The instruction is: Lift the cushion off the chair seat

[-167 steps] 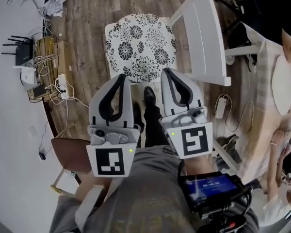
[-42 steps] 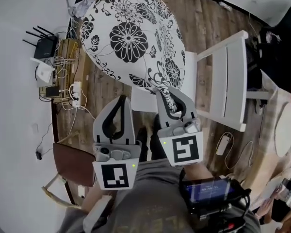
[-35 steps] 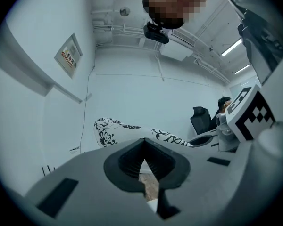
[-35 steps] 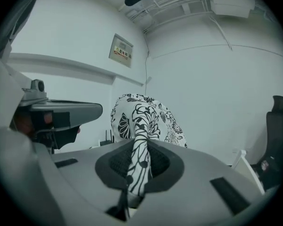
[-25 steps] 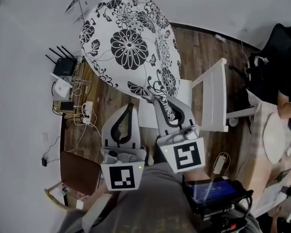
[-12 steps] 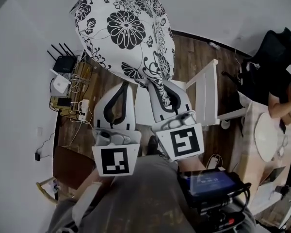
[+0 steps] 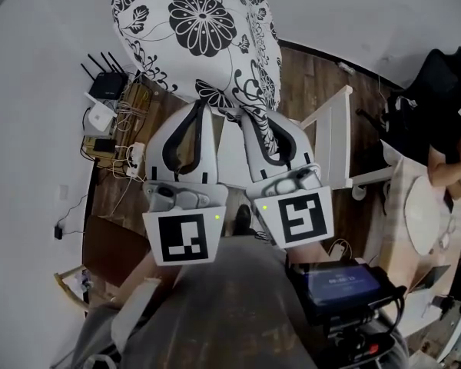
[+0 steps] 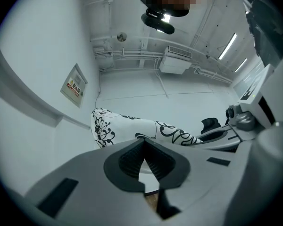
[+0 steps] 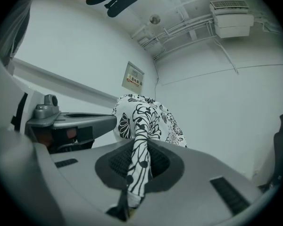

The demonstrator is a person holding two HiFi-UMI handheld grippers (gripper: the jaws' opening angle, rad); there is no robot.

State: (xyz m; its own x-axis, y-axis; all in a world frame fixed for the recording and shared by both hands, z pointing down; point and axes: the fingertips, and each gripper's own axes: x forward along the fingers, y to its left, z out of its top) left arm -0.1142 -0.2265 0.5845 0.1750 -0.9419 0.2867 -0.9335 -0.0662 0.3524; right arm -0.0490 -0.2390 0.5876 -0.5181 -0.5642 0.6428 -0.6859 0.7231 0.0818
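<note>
right gripper view: ribbed pads (image 9: 161,163) pinch soft floral cushion (image 9: 148,114).

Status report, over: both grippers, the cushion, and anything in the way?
Right gripper shut on cushion edge. Left gripper shut, empty, beside it. Cushion up, clear of chair. Nothing seen in the way.

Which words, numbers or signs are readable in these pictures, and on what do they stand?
Wall sign: print too small to read.
Device screen: digits too blurred to read.
Square markers: black-and-white patterns, no words.
Nothing is legible.
</note>
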